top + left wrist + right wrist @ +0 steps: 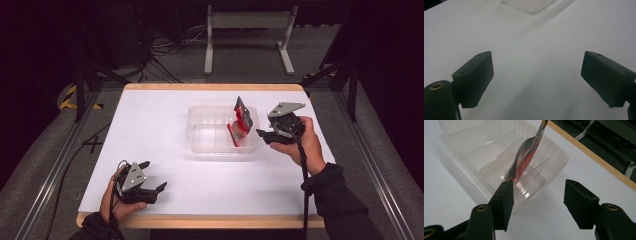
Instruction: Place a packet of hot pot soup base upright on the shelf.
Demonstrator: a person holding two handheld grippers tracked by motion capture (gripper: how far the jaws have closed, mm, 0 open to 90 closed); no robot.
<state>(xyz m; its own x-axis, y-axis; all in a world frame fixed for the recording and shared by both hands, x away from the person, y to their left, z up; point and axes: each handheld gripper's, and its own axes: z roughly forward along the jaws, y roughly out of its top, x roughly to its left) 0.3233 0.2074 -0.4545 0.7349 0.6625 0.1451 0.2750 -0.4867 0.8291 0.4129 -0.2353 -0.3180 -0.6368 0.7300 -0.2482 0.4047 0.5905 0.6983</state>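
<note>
our red-and-black glossy packet (243, 120) stands on end, long axis upright, leaning in the ribbed clear plastic tray (210, 131); our right gripper (263, 135) gapes empty, our left gripper (153, 176) is wide.

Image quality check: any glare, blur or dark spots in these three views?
High view: table brightly lit, surroundings nearly black, picture a bit soft. Left gripper view: hazy, tray corner blurred, soft shadows by the jaws. Right gripper view: small glints on the tray, packet slightly blurred, jaws sharp.
</note>
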